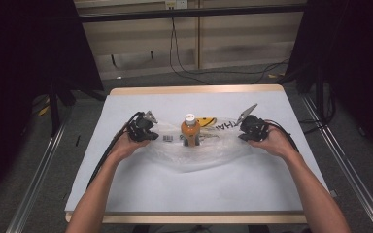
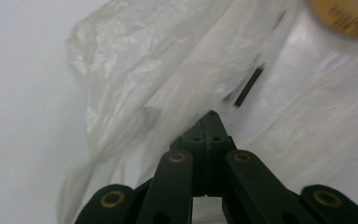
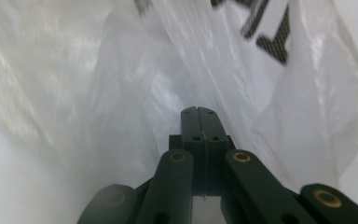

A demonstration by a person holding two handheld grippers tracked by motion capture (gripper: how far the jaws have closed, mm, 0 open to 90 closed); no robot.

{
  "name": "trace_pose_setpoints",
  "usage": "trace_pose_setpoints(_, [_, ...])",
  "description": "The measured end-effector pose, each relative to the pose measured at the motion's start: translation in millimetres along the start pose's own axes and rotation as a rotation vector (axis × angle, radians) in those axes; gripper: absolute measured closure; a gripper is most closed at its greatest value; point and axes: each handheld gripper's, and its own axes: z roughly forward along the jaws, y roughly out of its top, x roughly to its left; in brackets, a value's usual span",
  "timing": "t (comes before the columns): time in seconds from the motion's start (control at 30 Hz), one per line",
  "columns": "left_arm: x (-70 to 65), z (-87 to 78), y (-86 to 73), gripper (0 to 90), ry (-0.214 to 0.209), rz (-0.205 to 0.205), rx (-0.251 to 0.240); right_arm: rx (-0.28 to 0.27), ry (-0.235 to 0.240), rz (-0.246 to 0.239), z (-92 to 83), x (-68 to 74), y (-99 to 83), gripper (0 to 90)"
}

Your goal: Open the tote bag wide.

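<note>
Plastic bag (image 1: pixel 194 153) is thin, soft and slippery, and it lies spread on the white table (image 1: pixel 199 187) between your two claws. Your left claw (image 2: pixel 208 122) is pinched tight on the bag's edge, and your right claw (image 3: pixel 198 116) is pinched tight on the other edge, so keep hold of those edges. Orange bottle (image 1: pixel 190 130) stands up between the claws and could tip if you pull hard.
</note>
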Motion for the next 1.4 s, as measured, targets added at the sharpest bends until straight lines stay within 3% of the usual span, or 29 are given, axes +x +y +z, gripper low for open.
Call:
trace_pose_setpoints(0.13, [-8.5,-14.4,3.8,90.0,-0.022,-0.01,-0.113,-0.168,0.047,0.058,-8.1,1.2,6.0,90.0])
trace_pose_setpoints(0.2, [-14.5,-18.9,3.5,90.0,-0.033,0.002,-0.139,-0.22,0.053,0.057,-10.5,4.4,10.7,90.0])
trace_pose_setpoints(0.43, [-34.7,-26.0,1.6,90.0,-0.049,0.015,-0.197,-0.297,0.104,0.047,-18.4,18.8,25.3,90.0])
trace_pose_setpoints(0.5, [-38.9,-28.4,4.2,90.0,-0.073,0.016,-0.213,-0.312,0.114,0.044,-19.9,21.5,30.8,90.0])
trace_pose_setpoints(0.67, [-47.4,-21.3,11.9,90.0,-0.095,0.021,-0.227,-0.335,0.129,0.037,-19.4,24.8,46.6,90.0])
trace_pose_setpoints(0.8, [-50.9,-10.8,18.0,90.0,-0.096,0.02,-0.215,-0.303,0.145,0.014,-11.6,27.4,62.2,90.0])
trace_pose_setpoints(1.03, [-53.8,8.5,21.0,90.0,-0.109,0.015,-0.152,-0.233,0.168,-0.012,10.3,22.7,84.2,90.0])
trace_pose_setpoints(1.27, [-63.9,17.2,17.7,90.0,-0.132,0.029,-0.137,-0.141,0.209,-0.039,32.8,36.6,93.5,90.0])
trace_pose_setpoints(1.4, [-66.8,19.9,14.1,90.0,-0.137,0.039,-0.098,-0.095,0.208,-0.048,44.6,40.3,93.8,90.0])
